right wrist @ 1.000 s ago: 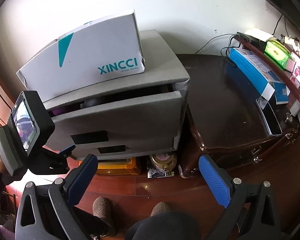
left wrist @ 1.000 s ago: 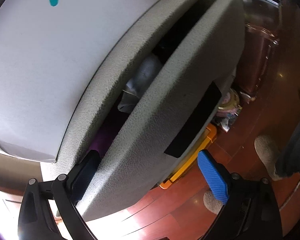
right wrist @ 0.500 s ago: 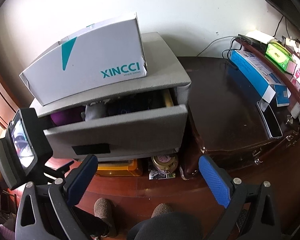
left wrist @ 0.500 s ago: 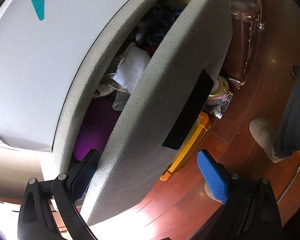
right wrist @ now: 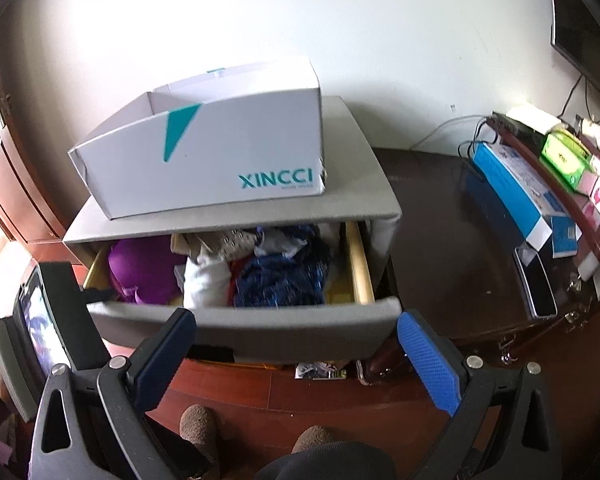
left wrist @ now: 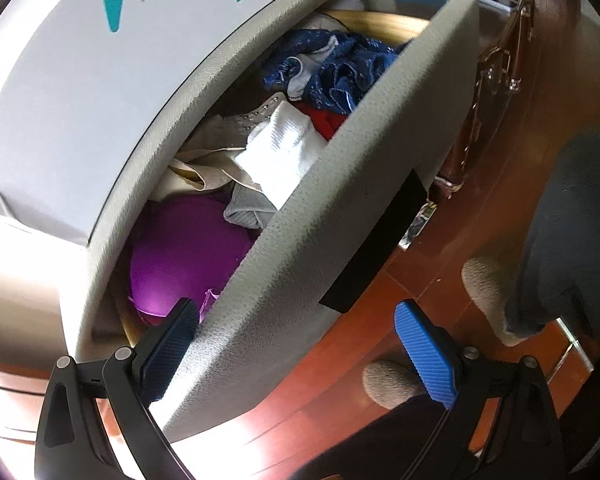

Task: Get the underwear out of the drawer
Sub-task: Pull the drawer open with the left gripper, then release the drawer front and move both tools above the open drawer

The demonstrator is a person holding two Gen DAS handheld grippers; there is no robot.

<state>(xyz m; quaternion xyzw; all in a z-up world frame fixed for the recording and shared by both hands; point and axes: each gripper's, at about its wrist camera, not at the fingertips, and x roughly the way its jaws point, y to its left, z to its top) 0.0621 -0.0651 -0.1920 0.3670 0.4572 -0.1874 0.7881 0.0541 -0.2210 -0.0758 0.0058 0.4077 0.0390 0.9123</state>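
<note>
The grey cabinet's top drawer [right wrist: 260,328] stands pulled out. Inside lie a purple garment [right wrist: 140,264], a white one [right wrist: 206,280] and blue patterned underwear [right wrist: 284,276]. In the left wrist view the same purple [left wrist: 184,248], white [left wrist: 280,156] and blue [left wrist: 340,68] pieces show behind the drawer front [left wrist: 300,240]. My left gripper [left wrist: 296,344] straddles that front at its left end: one finger sits inside the drawer, the other stands off the outer face, so it is open. My right gripper [right wrist: 296,340] hovers open in front of the drawer, holding nothing.
A white XINCCI box [right wrist: 220,160] sits on top of the cabinet. To the right stands a dark wooden table [right wrist: 440,240] with a blue box [right wrist: 512,196] and a phone [right wrist: 538,284]. A person's slippered feet [right wrist: 200,420] rest on the wooden floor below.
The drawer has slid out from a narrow gap to wide open, with the left gripper hooked on its front. The clothes inside have come into view. The right gripper has risen a little.
</note>
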